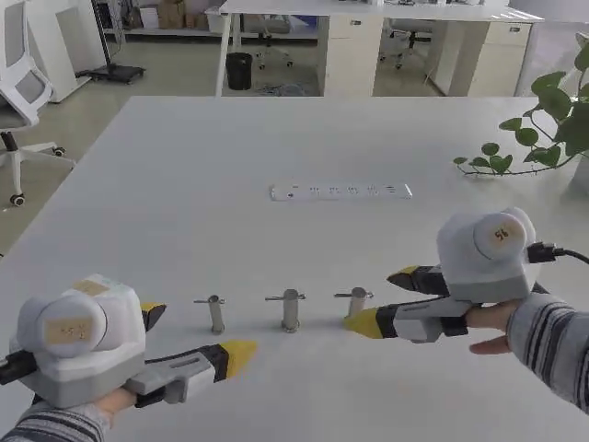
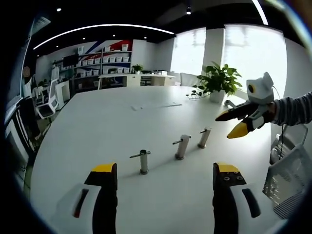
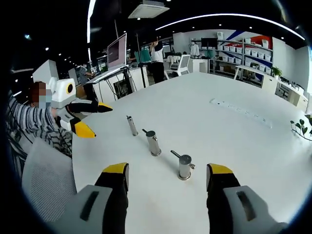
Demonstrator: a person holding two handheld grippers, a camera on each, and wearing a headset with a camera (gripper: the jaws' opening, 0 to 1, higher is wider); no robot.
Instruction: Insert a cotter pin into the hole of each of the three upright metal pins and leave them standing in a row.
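Three metal pins stand upright in a row on the white table, at about 6 o'clock from the power strip in the head view. Each one already seems to carry a cotter pin across its top, a thin bar that sticks out to the side. Whether each is pushed fully through is too small to tell. The left gripper hovers at about 8 o'clock from the row, with its jaws wide apart and nothing between them. The right gripper is at 3 o'clock, just beside the last pin of the row, and its jaws are also apart and empty. I cannot tell if a tip touches that pin.

I judge the metal pins to be stiff, smooth and rather heavy for their size, but narrow at the foot, so a side push near the top will probably tip them. The safe place to hold is low on the shaft, under the hole, with the jaws square to it, because the round metal can slip. The cotter pins look like thin, light wire, a little springy. They are best taken at the outer end and pushed along the line of the hole while the other gripper steadies the shaft. A pull on the bar across the hole may drag the whole pin out of the row.
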